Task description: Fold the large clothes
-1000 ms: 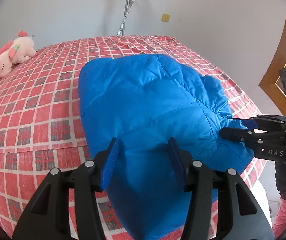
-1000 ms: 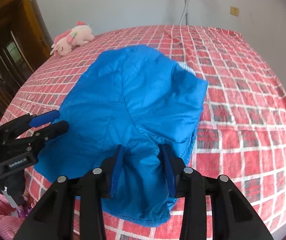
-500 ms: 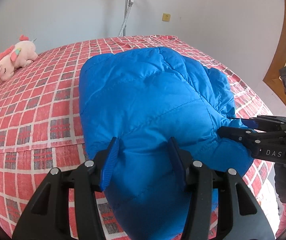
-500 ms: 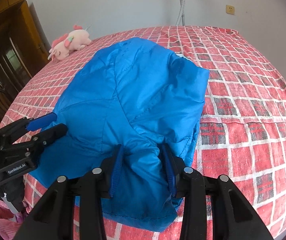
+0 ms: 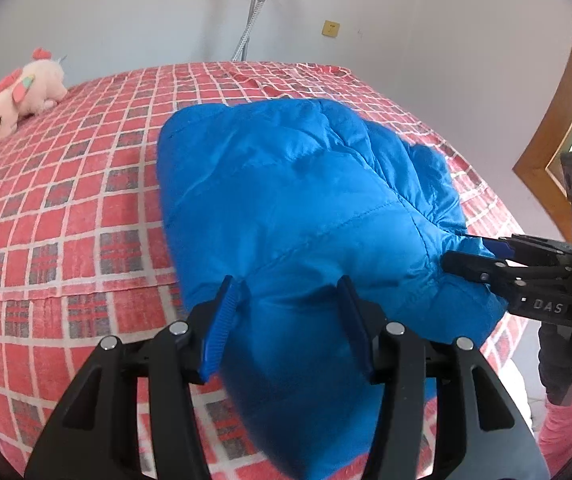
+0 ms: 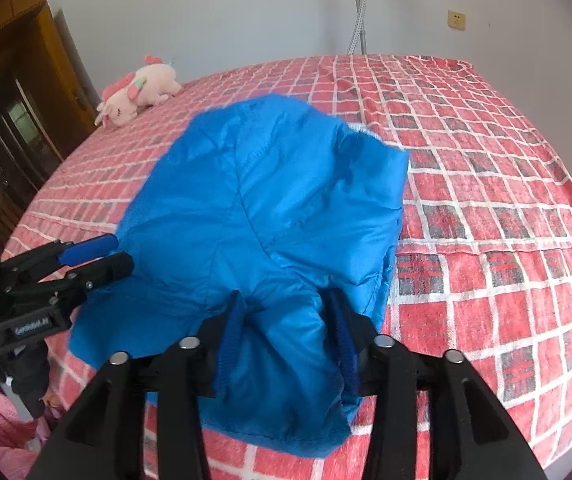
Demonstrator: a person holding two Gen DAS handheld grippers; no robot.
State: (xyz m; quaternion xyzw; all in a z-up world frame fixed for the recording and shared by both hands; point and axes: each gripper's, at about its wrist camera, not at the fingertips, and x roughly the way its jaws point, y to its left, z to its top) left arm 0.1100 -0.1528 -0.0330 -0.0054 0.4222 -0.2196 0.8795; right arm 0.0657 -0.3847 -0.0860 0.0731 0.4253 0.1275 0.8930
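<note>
My bed (image 5: 86, 208) is covered edge to edge with a red sheet checked in white lines and small grey plaid squares; a seam runs across it near the front edge. Spread over the middle lies the blue puffer jacket (image 5: 305, 200), its quilted fabric bunched and its near hem hanging off the front of the bed. Well apart from it, at the far left corner by the wall, a pink plush unicorn (image 5: 18, 96) lies on its side.
</note>
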